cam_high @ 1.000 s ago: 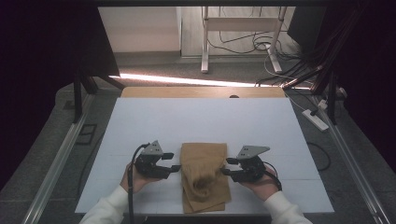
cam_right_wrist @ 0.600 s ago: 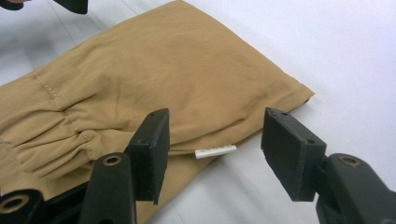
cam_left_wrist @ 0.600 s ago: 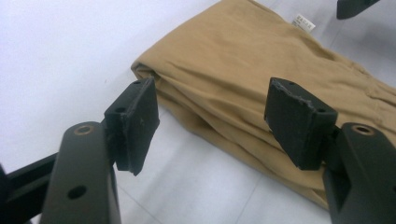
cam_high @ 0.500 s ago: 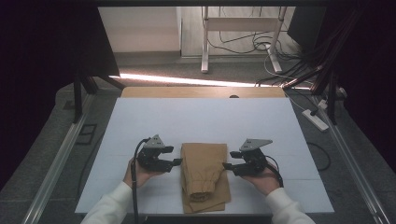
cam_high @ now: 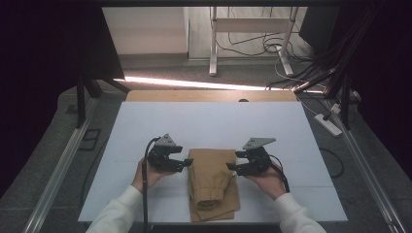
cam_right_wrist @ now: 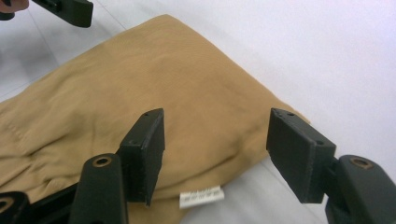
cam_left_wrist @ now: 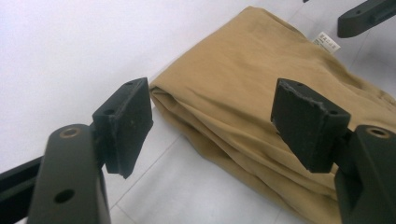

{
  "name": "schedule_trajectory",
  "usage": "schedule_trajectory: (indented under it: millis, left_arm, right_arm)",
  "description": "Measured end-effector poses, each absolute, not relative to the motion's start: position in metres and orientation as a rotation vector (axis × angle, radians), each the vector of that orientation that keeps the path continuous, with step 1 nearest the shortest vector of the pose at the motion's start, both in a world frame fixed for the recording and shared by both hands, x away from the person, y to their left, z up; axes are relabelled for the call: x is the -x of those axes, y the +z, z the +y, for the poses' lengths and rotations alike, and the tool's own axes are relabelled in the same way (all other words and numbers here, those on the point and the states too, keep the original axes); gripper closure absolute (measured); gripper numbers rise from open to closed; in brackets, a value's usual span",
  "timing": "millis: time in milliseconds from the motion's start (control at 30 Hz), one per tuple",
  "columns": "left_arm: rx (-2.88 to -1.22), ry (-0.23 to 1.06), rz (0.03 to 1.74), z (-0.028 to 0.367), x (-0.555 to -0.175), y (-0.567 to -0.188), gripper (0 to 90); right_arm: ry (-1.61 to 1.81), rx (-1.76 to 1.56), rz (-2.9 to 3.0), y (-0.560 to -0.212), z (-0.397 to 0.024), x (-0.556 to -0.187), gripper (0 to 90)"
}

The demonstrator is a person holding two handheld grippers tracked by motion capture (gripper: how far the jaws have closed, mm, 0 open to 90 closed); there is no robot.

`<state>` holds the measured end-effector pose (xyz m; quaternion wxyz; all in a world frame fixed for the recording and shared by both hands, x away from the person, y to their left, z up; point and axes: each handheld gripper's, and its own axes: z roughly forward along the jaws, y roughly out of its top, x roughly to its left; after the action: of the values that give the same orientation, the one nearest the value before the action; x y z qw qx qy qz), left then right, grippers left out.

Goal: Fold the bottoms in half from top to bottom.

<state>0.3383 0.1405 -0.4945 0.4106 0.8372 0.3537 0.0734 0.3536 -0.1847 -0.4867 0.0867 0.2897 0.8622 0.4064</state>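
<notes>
— Left gripper (cam_high: 187, 162) and right gripper (cam_high: 232, 169), high view?
— Jaws just opening, wide, flanking the folded tan garment (cam_high: 212, 182) on the white table (cam_high: 214, 121); its near edge is cut off.

— Gripper views?
— Nothing gripped; a white label (cam_right_wrist: 201, 197) peeks out.

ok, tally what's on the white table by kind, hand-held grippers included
Folded tan garment: 1, with one white label
Hand-held grippers: 2, left hand-held gripper and right hand-held gripper, both open beside the garment
Total: 3
</notes>
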Motion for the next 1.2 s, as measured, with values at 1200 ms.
schedule_trajectory:
  millis: [1200]
  left_arm:
    - [-2.139, 0.106, 0.997, 0.130, -0.387, -0.512, 23.5]
  right_arm:
    - [1.103, -0.964, 2.595, -0.505, -0.165, -0.409, 30.6]
